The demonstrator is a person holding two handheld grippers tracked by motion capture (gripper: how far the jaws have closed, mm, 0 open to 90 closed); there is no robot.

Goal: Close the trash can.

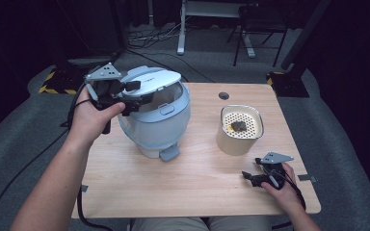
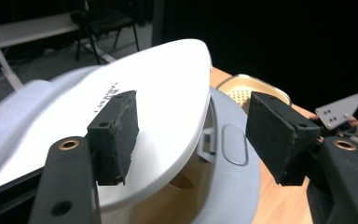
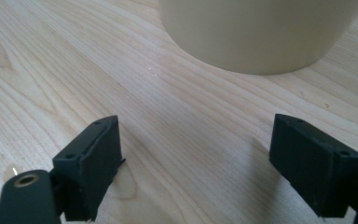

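From the high view, your left gripper (image 1: 134, 98) sits at the lid (image 1: 151, 79) of the pale blue cooker (image 1: 156, 120), which stands left of the cream pot (image 1: 239, 130) on the table (image 1: 192, 183). The lid is raised a little, front edge toward the pot, likely so you can swing it.

In the left gripper view, your jaws are spread, one pad (image 2: 116, 135) over the lid's white top, the other clear of its rim; nothing is pinched.

In the right gripper view, your right gripper (image 3: 196, 163) rests wide apart and empty just before the cream pot, probably parked.
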